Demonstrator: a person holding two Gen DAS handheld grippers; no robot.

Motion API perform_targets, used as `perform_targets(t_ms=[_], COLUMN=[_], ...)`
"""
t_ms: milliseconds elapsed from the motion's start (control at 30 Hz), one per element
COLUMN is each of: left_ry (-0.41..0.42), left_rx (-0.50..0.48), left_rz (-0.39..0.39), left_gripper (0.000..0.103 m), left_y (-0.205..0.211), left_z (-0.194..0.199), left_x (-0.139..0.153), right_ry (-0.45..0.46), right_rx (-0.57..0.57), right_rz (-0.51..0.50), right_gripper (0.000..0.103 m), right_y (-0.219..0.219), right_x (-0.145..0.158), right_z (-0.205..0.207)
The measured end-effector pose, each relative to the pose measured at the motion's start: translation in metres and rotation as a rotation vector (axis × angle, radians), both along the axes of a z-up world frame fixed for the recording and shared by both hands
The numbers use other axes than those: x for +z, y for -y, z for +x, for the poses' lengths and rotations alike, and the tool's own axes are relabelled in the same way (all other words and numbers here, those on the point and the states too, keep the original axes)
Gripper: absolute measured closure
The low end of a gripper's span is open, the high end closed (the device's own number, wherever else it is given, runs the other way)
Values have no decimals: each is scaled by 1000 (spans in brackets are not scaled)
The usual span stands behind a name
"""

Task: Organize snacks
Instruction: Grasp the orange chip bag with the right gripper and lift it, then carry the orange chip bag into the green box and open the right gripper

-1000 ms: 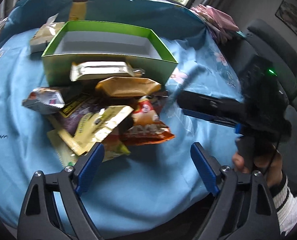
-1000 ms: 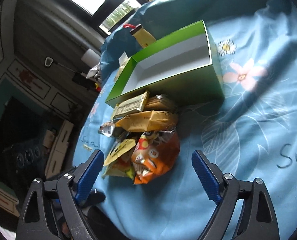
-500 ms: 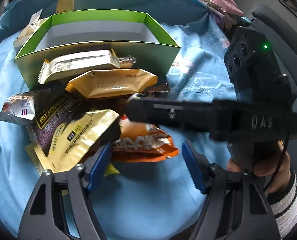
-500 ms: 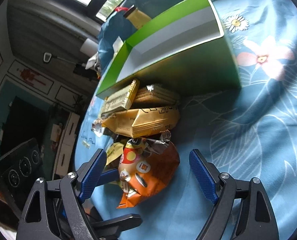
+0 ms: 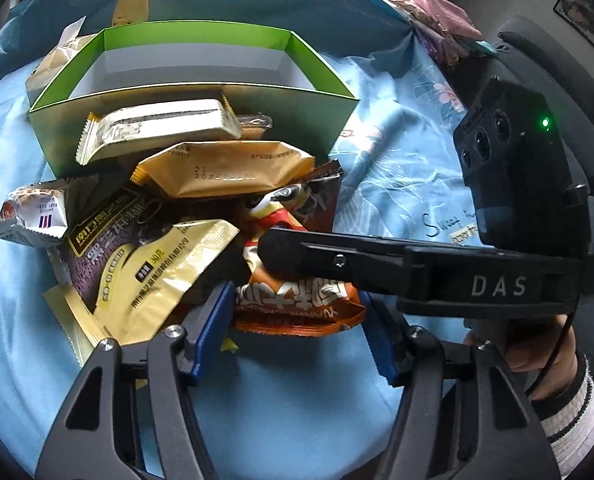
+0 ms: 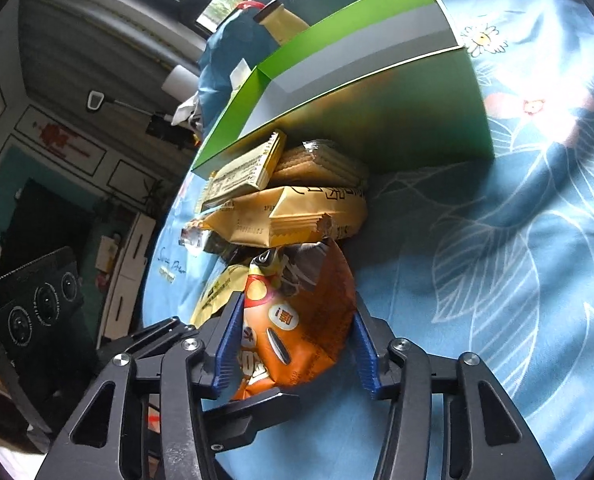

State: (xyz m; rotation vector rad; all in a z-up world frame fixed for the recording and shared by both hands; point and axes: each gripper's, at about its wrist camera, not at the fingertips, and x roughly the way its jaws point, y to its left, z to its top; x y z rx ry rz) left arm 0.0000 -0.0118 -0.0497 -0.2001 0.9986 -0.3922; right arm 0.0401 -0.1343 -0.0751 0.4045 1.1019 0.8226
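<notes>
Since a second ago: both grippers lowered onto the snack pile, jaws drawn in from wide; right gripper now crossing the left wrist view in front of the pile.

Right gripper: jaws closing, about half open, orange snack bag between the blue pads; pads at or just beside the bag's sides (firm contact cannot be confirmed). Same gripper seen side-on from the left wrist camera, lying over that bag's upper half, held by a hand in a striped cuff.

Left gripper: jaws closing, also about half open, straddling the lower edge of the orange bag; left pad against the pale yellow sachet, right pad just beside the bag's corner. No confirmed grip.

Snack pile on the blue floral tablecloth, toward the near edge of the table, directly in front of the green box. Box open-topped, grey inside, nothing visible within. Leaning on the box's front wall: cream wafer packet. Below it: tan-gold packet, overlapping a dark brown wrapper. Left side of the pile: purple sachet under the yellow one, and a silver-white packet at the far left.

Behind the box, toward the far edge: yellow bottle with a dark cap. Pink cloth at the far right corner.
</notes>
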Motion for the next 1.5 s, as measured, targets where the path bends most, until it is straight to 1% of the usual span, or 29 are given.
perform_targets(t_ms=[367, 500, 767, 933, 1100, 1267, 1367, 1500], left_ry=[45, 75, 128, 168, 199, 222, 214, 168], left_rx=[-48, -61, -54, -32, -13, 9, 19, 32], left_rz=[-43, -50, -63, -57, -51, -32, -22, -41], left_gripper=[41, 41, 41, 41, 41, 41, 41, 41], left_y=[14, 17, 7, -6, -26, -41, -49, -58], left_z=[-20, -19, -9, 10, 39, 69, 86, 110], left_x=[20, 32, 52, 69, 89, 102, 103, 95], right_ry=[36, 61, 128, 176, 233, 258, 260, 252], right_rx=[-58, -79, -86, -73, -53, -41, -33, -28], right_rz=[22, 29, 47, 58, 69, 90, 95, 75], right_gripper=[54, 54, 54, 54, 54, 54, 54, 54], right_y=[26, 31, 28, 14, -4, -20, -30, -39], right_x=[21, 32, 57, 72, 96, 110, 113, 108], right_z=[-24, -27, -21, -7, 20, 50, 69, 88])
